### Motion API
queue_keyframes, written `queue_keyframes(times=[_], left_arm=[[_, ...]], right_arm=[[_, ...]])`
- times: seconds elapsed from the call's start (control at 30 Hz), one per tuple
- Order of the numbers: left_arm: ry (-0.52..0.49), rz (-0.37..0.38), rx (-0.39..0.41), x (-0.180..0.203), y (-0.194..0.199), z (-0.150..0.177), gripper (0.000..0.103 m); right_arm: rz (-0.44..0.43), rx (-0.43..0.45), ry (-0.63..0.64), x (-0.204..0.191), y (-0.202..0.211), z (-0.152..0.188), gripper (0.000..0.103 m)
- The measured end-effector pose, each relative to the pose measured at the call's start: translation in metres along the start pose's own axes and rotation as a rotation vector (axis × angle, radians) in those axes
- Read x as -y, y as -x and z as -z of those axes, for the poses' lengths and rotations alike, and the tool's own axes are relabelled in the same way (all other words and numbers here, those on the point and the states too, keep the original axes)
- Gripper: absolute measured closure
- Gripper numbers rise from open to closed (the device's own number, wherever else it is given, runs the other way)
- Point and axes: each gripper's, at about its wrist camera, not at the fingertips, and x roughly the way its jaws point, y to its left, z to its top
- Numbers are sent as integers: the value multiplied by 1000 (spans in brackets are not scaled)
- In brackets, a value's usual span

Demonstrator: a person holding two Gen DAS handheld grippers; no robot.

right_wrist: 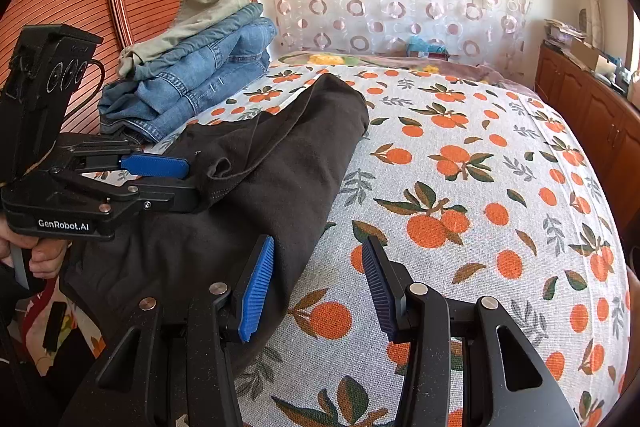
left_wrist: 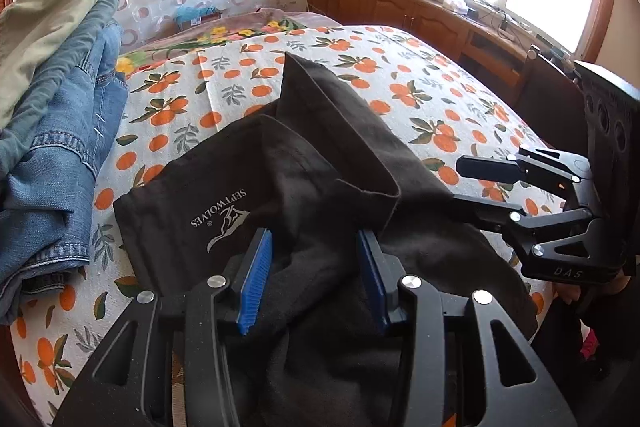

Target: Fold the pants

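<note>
The left gripper [left_wrist: 316, 279] stands apart over the black pants [left_wrist: 304, 163], gripping nothing. The right gripper [right_wrist: 318, 291] gapes empty at their bedspread [right_wrist: 460, 187] side; probably mid-fold, regrasping an edge comes next

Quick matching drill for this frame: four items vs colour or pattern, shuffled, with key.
Items:
1 pants
2 jeans stack
3 bedsheet
4 gripper pads

Looks:
A blue ribbed
B orange fruit print
C dark brown, logo printed
D faded blue denim

Pairs: 1-C, 2-D, 3-B, 4-A
</note>
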Motion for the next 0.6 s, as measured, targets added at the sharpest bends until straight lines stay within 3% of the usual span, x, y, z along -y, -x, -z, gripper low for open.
queue_keyframes(times=[0.07,0.2,0.27,0.43,0.6], left_arm=[[-3,-8,-13,1,-3,0,64],[-10,5,-22,2,-3,6,92],[-3,-5,12,2,8,7,95],[159,-93,235,-31,57,0,95],[250,-199,262,-71,60,-7,95]], right_arm=[[1,1,0,0,0,0,56],[0,1,0,0,0,0,56],[1,1,0,0,0,0,56],[1,0,1,0,0,0,56],[1,0,-1,0,0,0,56]])
